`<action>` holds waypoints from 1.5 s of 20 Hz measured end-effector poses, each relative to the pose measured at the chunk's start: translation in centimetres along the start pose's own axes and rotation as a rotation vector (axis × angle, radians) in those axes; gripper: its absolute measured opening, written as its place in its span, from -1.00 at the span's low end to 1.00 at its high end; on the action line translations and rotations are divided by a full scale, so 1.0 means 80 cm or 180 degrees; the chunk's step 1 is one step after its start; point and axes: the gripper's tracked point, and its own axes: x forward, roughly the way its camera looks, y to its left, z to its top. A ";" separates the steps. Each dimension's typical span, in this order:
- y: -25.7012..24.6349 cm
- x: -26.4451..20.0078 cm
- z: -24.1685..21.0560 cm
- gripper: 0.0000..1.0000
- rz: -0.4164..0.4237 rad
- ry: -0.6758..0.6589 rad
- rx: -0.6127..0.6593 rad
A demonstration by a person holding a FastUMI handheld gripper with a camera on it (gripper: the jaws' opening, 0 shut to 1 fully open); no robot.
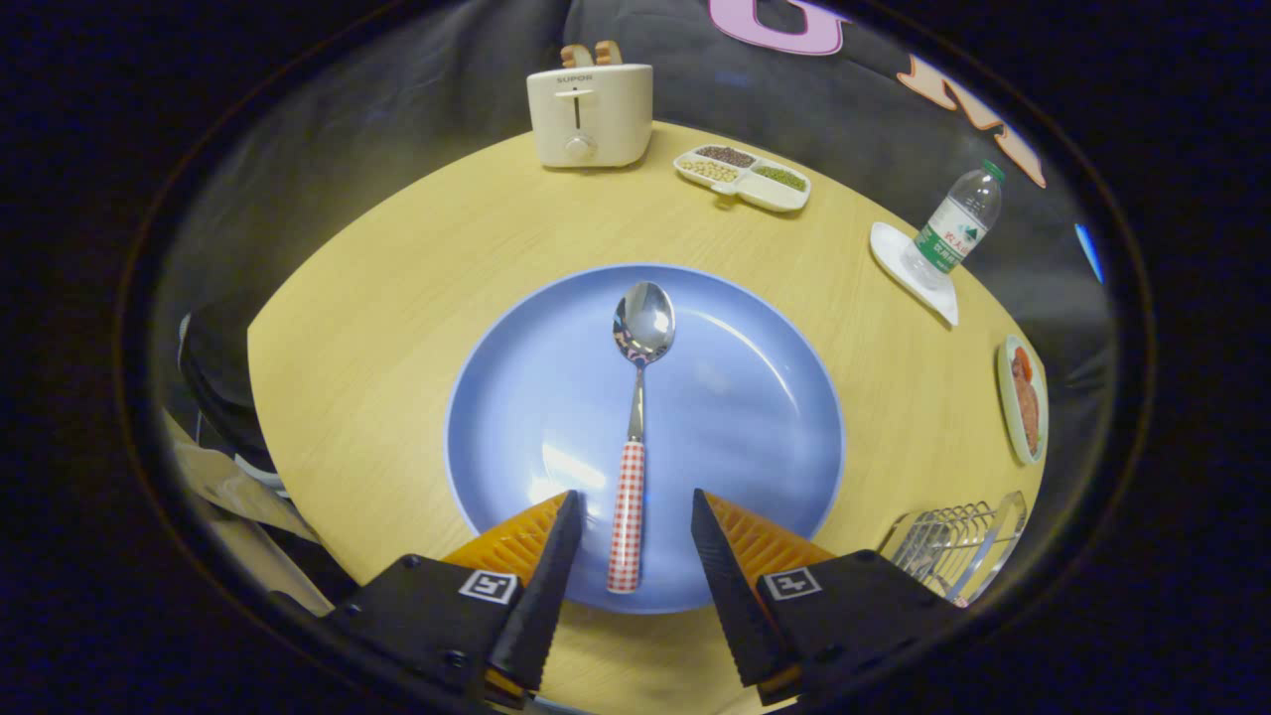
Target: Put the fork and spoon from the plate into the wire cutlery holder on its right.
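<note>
A metal spoon (635,417) with a red-and-white checked handle lies lengthwise on the blue plate (755,397), bowl pointing away from me. My gripper (634,501) hovers over the plate's near edge, open, with the spoon's handle lying between the two fingers and neither finger touching it. The wire cutlery holder (953,546) stands to the right of the plate, just beyond my right finger (720,541). The plate holds the spoon alone.
On the round wooden table (397,298), a white toaster (589,114) stands at the far side, with a divided snack dish (743,177) beside it. A water bottle (958,220) sits on a white napkin at the right, and a small plate of food (1023,397) lies nearer.
</note>
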 end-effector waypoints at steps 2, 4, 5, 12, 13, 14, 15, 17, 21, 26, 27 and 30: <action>0.004 0.000 -0.002 -0.13 0.0069 0.0039 0.0080; 0.006 0.003 -0.007 -0.62 0.0070 0.0056 0.0058; 0.009 0.008 -0.008 -0.65 0.0068 0.0083 0.0096; 0.009 -0.017 0.003 -0.78 0.0168 0.0200 0.0193; 0.008 -0.028 0.003 -0.78 0.0189 0.0199 0.0206; 0.004 -0.036 0.006 -0.78 0.0202 0.0191 0.0212; -0.002 -0.043 0.007 -0.78 0.0200 0.0219 0.0208; -0.012 -0.063 0.006 -0.78 0.0213 0.0266 0.0185; -0.052 -0.112 0.005 -0.78 0.0170 0.0301 0.0149; -0.109 -0.160 -0.004 -0.78 0.0028 0.0376 0.0136; -0.121 -0.170 -0.010 -0.78 0.0003 0.0422 0.0092; -0.160 -0.198 -0.028 -0.79 -0.0109 0.0584 -0.0061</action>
